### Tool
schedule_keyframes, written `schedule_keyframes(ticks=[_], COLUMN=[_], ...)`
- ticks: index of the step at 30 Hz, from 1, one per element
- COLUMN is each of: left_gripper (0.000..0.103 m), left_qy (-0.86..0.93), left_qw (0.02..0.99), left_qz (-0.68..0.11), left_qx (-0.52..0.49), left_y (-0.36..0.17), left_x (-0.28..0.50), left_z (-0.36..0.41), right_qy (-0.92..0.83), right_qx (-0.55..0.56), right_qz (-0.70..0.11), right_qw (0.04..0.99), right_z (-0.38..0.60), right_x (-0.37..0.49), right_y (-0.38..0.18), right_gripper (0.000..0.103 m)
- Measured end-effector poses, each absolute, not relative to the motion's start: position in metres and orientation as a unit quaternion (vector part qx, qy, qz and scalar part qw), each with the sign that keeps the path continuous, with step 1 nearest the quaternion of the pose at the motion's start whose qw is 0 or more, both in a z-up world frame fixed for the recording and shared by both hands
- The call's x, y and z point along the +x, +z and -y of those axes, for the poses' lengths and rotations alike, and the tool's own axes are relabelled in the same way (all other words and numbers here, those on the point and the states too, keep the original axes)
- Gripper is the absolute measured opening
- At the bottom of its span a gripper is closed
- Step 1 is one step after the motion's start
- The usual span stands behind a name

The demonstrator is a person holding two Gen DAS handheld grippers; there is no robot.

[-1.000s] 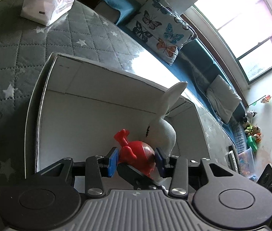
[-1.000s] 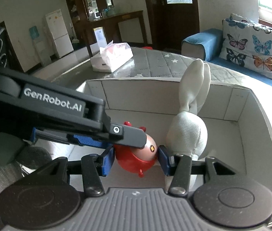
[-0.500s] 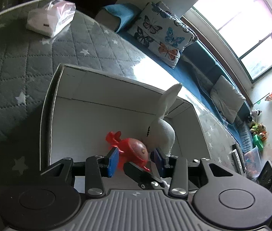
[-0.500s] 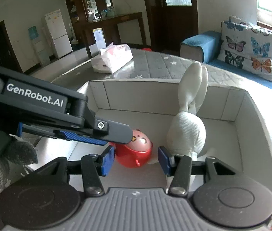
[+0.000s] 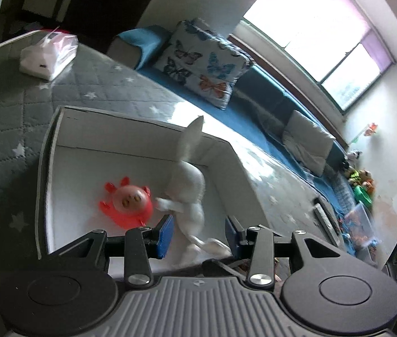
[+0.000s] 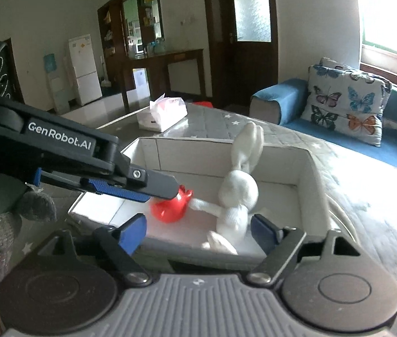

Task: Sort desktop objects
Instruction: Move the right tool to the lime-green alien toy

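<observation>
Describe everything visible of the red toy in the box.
The red toy is a small, glossy, plastic-looking round figure with a paler pink face, dark eyes and stubby limbs. It lies on the floor of the white cardboard box, face up toward the left camera, held by neither tongs. The white plush rabbit sits beside it, one arm reaching its side.
</observation>
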State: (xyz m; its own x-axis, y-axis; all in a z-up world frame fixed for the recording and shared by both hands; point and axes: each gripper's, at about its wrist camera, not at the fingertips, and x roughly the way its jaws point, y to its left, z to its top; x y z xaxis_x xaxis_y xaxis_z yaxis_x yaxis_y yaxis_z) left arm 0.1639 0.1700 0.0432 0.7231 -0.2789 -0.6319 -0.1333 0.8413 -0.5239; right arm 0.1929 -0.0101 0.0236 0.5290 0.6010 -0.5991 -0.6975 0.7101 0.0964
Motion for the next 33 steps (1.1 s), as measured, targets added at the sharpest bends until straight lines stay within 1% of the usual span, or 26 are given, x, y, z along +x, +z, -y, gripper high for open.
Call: schedule_keyframes(ticks=[2, 5, 6, 9, 18, 31, 33], left_gripper=[0.043, 0.043, 0.043, 0.043, 0.043, 0.043, 0.043], left_qy=[-0.049, -0.062, -0.066, -0.078, -0.106, -0.170, -0.180], left_qw=[0.887, 0.890, 0.891, 0.893, 0.889, 0.868, 0.864], left_qz=[-0.369, -0.367, -0.366, -0.365, -0.380, -0.416, -0.421], left_qx=[-0.273, -0.263, -0.260, -0.251, -0.233, -0.212, -0.209], left_y=[0.044, 0.045, 0.045, 0.046, 0.036, 0.014, 0.012], left_x=[0.158, 0.148, 0.145, 0.135, 0.114, 0.113, 0.115], left_z=[-0.161, -0.146, -0.142, -0.127, -0.085, -0.021, -0.011], right_qy=[0.368, 0.360, 0.357, 0.348, 0.308, 0.229, 0.221], right_qx=[-0.078, -0.078, -0.077, -0.076, -0.082, -0.052, -0.042], right_qz=[-0.308, -0.304, -0.303, -0.297, -0.279, -0.318, -0.330], right_qw=[0.874, 0.879, 0.880, 0.886, 0.906, 0.918, 0.917], right_z=[0.021, 0.038, 0.043, 0.058, 0.097, 0.165, 0.174], right_x=[0.183, 0.167, 0.162, 0.146, 0.103, 0.085, 0.087], right_y=[0.024, 0.025, 0.026, 0.026, 0.023, -0.001, -0.009], right_gripper=[0.091, 0.093, 0.097, 0.103, 0.103, 0.103, 0.100])
